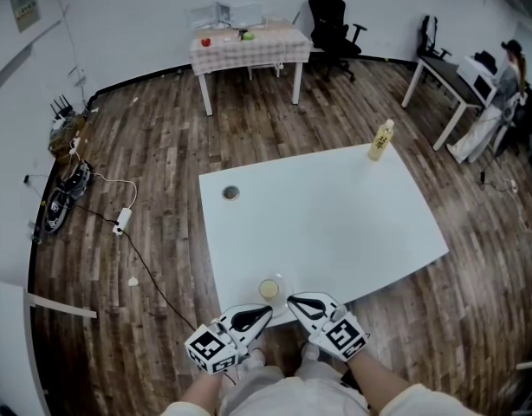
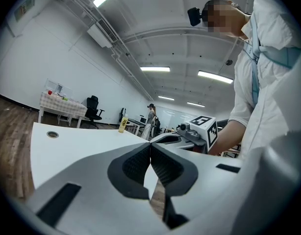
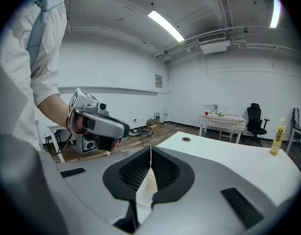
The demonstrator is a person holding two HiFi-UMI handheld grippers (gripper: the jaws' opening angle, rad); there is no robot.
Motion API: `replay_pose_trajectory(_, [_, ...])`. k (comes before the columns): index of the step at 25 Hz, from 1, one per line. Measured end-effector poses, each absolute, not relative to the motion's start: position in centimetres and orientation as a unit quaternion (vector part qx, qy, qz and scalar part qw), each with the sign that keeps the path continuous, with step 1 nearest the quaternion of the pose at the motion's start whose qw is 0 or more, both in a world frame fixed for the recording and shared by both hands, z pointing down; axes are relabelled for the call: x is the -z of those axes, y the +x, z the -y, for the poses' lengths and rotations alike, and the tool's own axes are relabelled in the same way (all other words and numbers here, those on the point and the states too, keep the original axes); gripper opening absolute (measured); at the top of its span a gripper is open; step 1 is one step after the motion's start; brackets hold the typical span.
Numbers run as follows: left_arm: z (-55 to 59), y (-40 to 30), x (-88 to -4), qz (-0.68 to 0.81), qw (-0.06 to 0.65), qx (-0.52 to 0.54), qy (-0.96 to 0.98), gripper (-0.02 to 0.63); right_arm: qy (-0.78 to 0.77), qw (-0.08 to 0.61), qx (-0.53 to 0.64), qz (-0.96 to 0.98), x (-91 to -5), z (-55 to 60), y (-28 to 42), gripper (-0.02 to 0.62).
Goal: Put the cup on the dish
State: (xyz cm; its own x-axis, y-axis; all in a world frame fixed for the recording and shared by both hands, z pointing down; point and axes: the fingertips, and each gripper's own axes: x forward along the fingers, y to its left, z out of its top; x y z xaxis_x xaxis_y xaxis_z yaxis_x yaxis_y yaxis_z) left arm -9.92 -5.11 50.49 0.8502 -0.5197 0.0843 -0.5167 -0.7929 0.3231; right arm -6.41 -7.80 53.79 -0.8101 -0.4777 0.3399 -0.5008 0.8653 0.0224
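Both my left tongs [image 1: 266, 311] and my right tongs [image 1: 290, 300] hang at the near edge of the white table [image 1: 335, 224], each with its jaws together. The cream cup [image 1: 269, 289] stands at 6 o'clock on the table, just beside both tips. It shows under my right pads, but I cannot tell whether they touch it. A yellow bottle [image 1: 381, 139] stands at 1 o'clock, well apart.
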Motion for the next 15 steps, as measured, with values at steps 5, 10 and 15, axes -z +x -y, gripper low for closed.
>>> replay_pose_trajectory(5, [4.3, -9.6, -50.4, 0.273, 0.172, 0.001, 0.946, 0.003, 0.246, 0.157, -0.039, 0.956, -52.4, 6.8, -6.7, 0.031])
replay_pose_trajectory(10, [3.8, -9.6, -50.8, 0.274, 0.176, -0.002, 0.945, 0.003, 0.225, 0.171, -0.029, 0.959, -52.9, 6.0, -6.9, 0.031])
replay_pose_trajectory(15, [3.5, -9.6, -50.9, 0.277, 0.176, -0.003, 0.945, 0.003, 0.218, 0.172, -0.028, 0.96, -53.0, 5.5, -7.1, 0.031])
